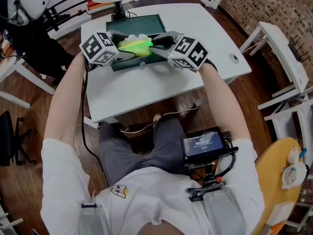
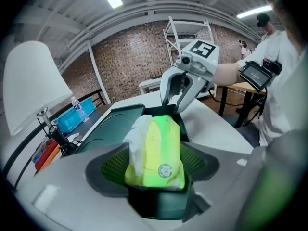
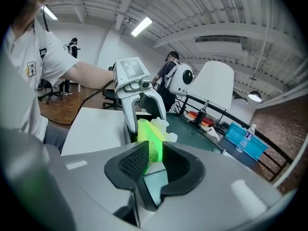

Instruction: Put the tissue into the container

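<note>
My left gripper pinches the green tissue pack over the dark container on the white table.
I'd sink the pack well inside the container's walls before spreading those jaws. My right gripper, jaws slightly apart around the pack's other end, can steady it, minding the loose tissue.

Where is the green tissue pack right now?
Head view, top centre: the tissue pack is in the left tool, over the green container, right tool beside it.
</note>
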### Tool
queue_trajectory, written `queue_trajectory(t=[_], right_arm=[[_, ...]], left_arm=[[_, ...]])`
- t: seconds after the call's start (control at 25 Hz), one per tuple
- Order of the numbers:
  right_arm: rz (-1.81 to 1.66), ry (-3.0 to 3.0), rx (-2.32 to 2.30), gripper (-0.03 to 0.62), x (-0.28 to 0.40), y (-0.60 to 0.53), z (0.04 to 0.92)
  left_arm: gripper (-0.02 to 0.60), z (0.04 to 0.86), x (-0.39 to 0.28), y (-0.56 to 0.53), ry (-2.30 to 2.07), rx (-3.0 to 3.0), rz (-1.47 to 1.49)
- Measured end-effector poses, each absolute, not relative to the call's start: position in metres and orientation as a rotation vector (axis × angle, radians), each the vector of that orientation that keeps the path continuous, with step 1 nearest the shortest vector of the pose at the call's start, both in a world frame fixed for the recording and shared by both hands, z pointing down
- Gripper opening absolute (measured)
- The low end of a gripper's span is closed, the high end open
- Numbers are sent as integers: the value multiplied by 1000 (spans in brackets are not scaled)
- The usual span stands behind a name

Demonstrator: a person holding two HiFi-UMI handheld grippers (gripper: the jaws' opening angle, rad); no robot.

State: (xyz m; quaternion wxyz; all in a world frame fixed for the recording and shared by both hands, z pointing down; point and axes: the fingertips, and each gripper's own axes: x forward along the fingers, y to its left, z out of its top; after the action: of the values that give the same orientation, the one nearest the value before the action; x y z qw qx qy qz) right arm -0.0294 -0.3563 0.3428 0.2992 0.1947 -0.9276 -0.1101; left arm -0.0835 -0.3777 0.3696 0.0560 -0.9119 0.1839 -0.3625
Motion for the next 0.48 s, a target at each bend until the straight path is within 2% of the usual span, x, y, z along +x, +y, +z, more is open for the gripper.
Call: queue_trajectory(t=[0.12, 0.48], right_arm=[[-281, -2435, 508, 75, -31, -358, 354], [-277, -2449, 537, 72, -30, -358, 357]], left_arm=[[383, 359, -83, -377, 568, -2841, -989], [383, 336, -88, -378, 649, -2851, -829]])
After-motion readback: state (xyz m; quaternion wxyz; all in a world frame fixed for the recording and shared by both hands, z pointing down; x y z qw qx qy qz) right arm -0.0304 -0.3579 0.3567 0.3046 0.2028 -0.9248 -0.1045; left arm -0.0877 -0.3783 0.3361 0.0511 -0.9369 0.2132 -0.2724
